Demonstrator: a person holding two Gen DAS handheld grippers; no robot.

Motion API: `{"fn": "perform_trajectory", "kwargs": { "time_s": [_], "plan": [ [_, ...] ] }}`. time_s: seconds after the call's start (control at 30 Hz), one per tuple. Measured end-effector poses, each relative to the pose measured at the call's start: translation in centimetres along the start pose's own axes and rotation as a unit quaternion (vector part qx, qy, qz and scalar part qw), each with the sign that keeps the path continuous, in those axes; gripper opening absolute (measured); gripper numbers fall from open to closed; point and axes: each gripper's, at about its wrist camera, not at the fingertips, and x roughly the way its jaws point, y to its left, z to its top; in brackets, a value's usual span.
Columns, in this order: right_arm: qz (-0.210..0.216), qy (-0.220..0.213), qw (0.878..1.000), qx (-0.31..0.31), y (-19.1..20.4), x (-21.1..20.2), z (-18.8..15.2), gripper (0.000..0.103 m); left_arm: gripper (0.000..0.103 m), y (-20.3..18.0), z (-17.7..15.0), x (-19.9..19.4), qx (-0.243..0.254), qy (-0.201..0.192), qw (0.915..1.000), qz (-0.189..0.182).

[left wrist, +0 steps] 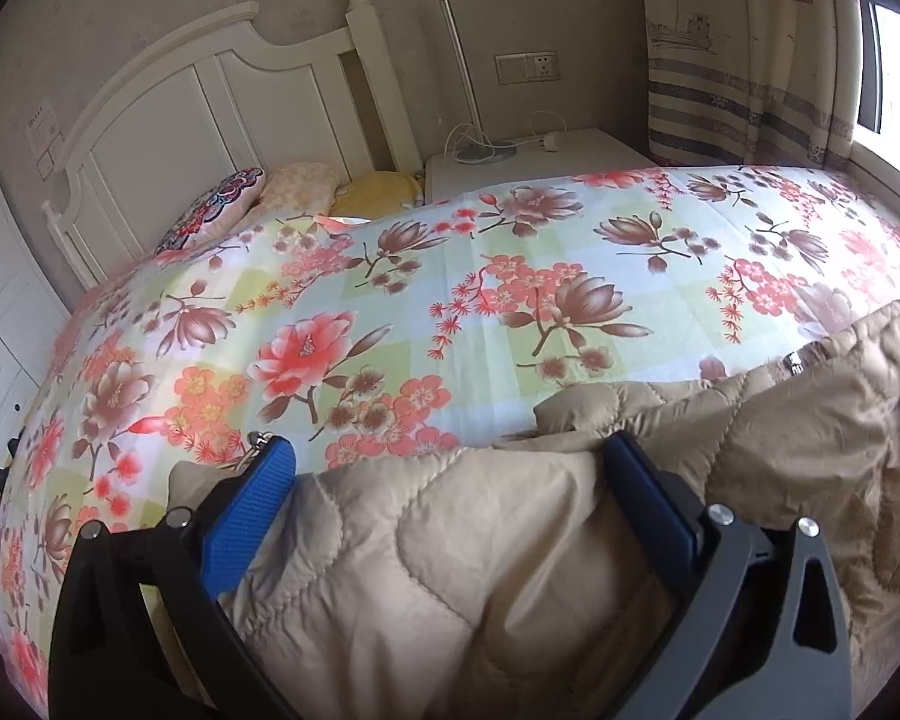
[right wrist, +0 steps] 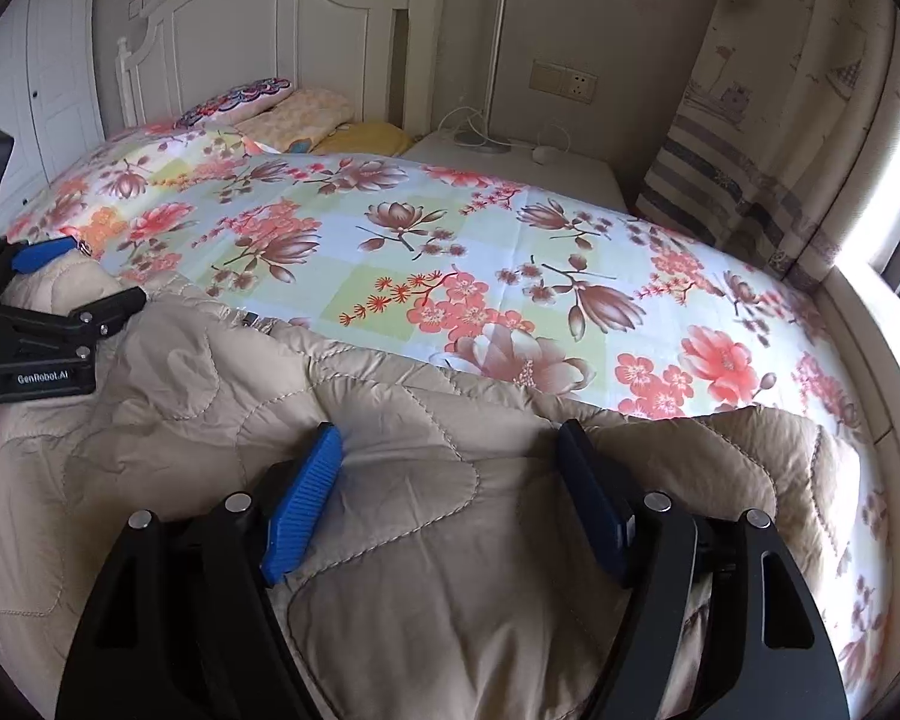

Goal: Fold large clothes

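I'm resting both tools, L (left wrist: 450, 468) & R (right wrist: 450, 450), jaws spread wide, unclenched, on the beige quilted coat (right wrist: 390, 540) lying on the floral bed (right wrist: 450, 240).

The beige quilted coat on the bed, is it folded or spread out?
Bunched, not neatly folded: the beige quilted coat lies in rumpled heaps on the floral bedspread.

Jacket (right wrist: 390, 480) on bed (right wrist: 450, 252), near edge
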Motion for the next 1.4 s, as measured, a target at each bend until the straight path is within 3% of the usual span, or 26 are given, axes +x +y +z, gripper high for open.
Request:
{"fn": "perform_trajectory", "kwargs": {
  "time_s": [0.17, 0.27, 0.33, 0.37, 0.43, 0.53, 0.6, 0.63, 0.7, 0.8, 0.87, 0.97, 1.07, 1.1, 1.2, 1.27, 1.3, 1.33, 1.4],
  "plan": [
    [-0.04, -0.033, 0.997, 0.057, -4.3, -3.6, 0.3, 0.081, 0.101, -0.2, 0.0, -0.1, 0.003, -0.001, 1.0, 0.004],
    [-0.057, -0.006, 0.994, 0.098, -8.3, -2.9, -1.1, 0.081, 0.101, -0.3, 0.0, 0.0, 0.0, 0.001, 1.0, -0.001],
    [-0.028, 0.044, 0.989, 0.138, -10.9, 0.0, -3.1, 0.083, 0.101, -0.2, 0.0, 0.0, -0.001, 0.0, 1.0, -0.001],
    [0.016, 0.062, 0.98, 0.187, -12.5, 1.3, -4.1, 0.086, 0.101, -0.3, 0.0, 0.0, 0.0, 0.0, 1.0, 0.001],
    [0.016, 0.056, 0.975, 0.215, -13.6, 1.0, -4.2, 0.086, 0.101, -0.3, 0.0, 0.1, 0.0, 0.001, 1.0, 0.001],
    [-0.01, 0.056, 0.977, 0.205, -13.2, 0.1, -3.6, 0.085, 0.101, -0.3, 0.0, 0.0, 0.0, 0.001, 1.0, 0.001],
    [-0.06, 0.024, 0.98, 0.19, -12.3, -2.6, -2.7, 0.085, 0.101, -0.2, 0.0, 0.0, 0.001, 0.0, 1.0, 0.0],
    [-0.064, 0.001, 0.982, 0.179, -11.5, -4.2, -2.1, 0.085, 0.101, -0.3, -0.1, -0.1, 0.001, 0.0, 1.0, 0.001],
    [-0.041, -0.039, 0.988, 0.145, -8.8, -7.1, -0.7, 0.085, 0.101, -0.3, 0.0, 0.0, 0.0, -0.001, 1.0, -0.001],
    [-0.015, -0.064, 0.997, 0.037, -2.4, -8.5, 1.0, 0.088, 0.101, -0.1, 0.0, 0.0, 0.0, -0.002, 1.0, 0.0],
    [-0.008, -0.042, 0.999, -0.01, 0.8, -6.5, 1.2, 0.09, 0.101, 0.0, 0.0, 0.0, 0.0, -0.002, 1.0, -0.001],
    [-0.012, 0.035, 0.999, -0.032, 3.0, -0.4, -0.9, 0.092, 0.101, 0.1, 0.1, 0.2, -0.003, 0.005, 0.9999, -0.009],
    [0.001, 0.042, 0.999, 0.002, 2.0, 0.6, -1.3, 0.096, 0.101, 0.3, 0.5, 0.6, 0.007, 0.016, 0.9996, -0.023],
    [0.0, 0.042, 0.999, 0.002, 2.0, 0.6, -1.4, 0.097, 0.101, 0.9, 0.7, 0.8, -0.003, 0.026, 0.9987, -0.044],
    [0.001, 0.045, 0.999, 0.001, 2.0, 0.7, -1.8, 0.098, 0.101, 5.2, 0.2, 1.2, -0.113, 0.042, 0.985, -0.124],
    [0.005, 0.045, 0.999, 0.003, 1.9, 0.8, -1.8, 0.098, 0.101, 9.5, -1.2, 1.0, -0.217, 0.035, 0.9645, -0.146],
    [0.007, 0.045, 0.999, 0.005, 1.7, 0.7, -1.8, 0.098, 0.101, 10.9, -2.0, 1.1, -0.246, 0.032, 0.955, -0.162],
    [0.009, 0.046, 0.999, 0.006, 1.7, 0.8, -1.7, 0.098, 0.101, 11.5, -2.6, 1.5, -0.258, 0.036, 0.9507, -0.168],
    [0.011, 0.046, 0.999, 0.008, 1.7, 0.8, -1.7, 0.098, 0.101, 11.4, -3.3, 2.6, -0.247, 0.06, 0.9534, -0.163]
  ]
}}
